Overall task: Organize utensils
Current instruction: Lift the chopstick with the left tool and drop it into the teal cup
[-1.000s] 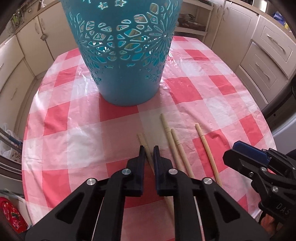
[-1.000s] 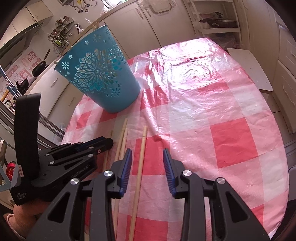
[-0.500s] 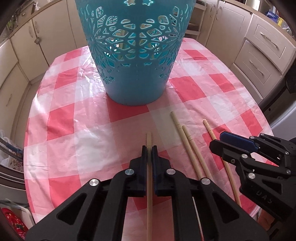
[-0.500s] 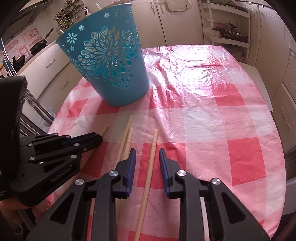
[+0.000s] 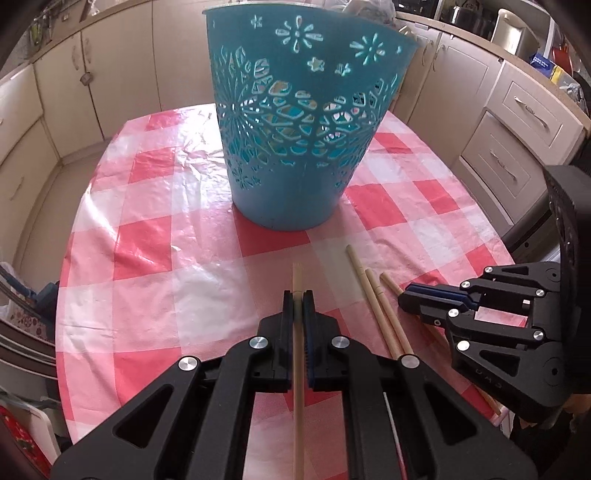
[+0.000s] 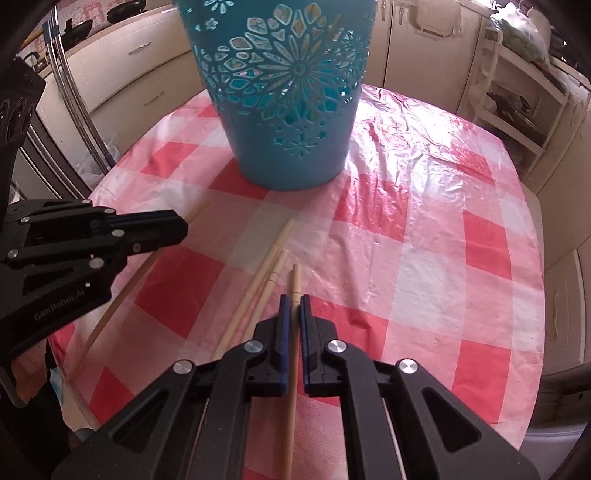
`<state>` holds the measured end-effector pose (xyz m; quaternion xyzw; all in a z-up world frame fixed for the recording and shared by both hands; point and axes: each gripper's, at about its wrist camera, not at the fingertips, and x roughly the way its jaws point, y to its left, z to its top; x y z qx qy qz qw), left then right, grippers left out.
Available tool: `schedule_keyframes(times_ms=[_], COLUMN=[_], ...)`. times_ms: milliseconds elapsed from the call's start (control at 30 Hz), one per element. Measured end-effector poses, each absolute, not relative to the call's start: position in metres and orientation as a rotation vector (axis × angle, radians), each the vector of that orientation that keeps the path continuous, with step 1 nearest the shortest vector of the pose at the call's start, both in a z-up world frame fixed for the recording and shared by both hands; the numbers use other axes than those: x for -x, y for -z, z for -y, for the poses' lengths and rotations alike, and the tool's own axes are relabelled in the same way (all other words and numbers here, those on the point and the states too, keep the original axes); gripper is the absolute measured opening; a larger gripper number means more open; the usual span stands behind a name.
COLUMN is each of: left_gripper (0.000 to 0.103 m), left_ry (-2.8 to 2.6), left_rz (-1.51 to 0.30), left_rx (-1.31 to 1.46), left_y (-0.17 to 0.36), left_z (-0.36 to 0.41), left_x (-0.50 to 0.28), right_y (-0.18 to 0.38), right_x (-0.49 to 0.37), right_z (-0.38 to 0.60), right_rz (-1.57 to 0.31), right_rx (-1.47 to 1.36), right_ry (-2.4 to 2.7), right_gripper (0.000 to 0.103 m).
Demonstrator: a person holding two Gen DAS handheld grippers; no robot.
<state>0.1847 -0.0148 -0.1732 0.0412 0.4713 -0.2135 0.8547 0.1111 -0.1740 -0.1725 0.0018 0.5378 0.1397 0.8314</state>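
Observation:
A blue cut-out basket (image 5: 299, 147) stands on the red-and-white checked tablecloth (image 5: 147, 240); it also shows in the right wrist view (image 6: 288, 96). My left gripper (image 5: 298, 295) is shut on one wooden chopstick (image 5: 297, 275), held above the cloth. My right gripper (image 6: 294, 299) is shut on another chopstick (image 6: 295, 280). Two more chopsticks (image 5: 373, 299) lie side by side on the cloth between the grippers, also seen in the right wrist view (image 6: 269, 266). The right gripper (image 5: 436, 299) appears in the left wrist view, the left gripper (image 6: 177, 229) in the right wrist view.
Cream kitchen cabinets (image 5: 517, 122) surround the round table. A shelf rack (image 6: 517, 96) stands behind on the right. The table's edge (image 6: 532, 387) curves close on the right. Chopsticks show through the basket's holes (image 6: 332, 29).
Both grippers have closed on a chopstick each and lifted them off the cloth. Both have pulled back and tilted up, so the basket looks farther away in the left view.

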Motion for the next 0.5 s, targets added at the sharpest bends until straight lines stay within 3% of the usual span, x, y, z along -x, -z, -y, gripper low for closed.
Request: schedule_keyframes(times_ms=[500], left_gripper=[0.005], left_ry=[0.481], left_rz=[-0.895], left_rx=[-0.080], left_y=[0.147], left_z=[0.015], left_x=[-0.178], right_y=[0.175], right_x=[-0.112], right_z=[0.187], right_rz=[-1.094], right_rx=[-0.111], right_ry=[-0.289], right_gripper=[0.006])
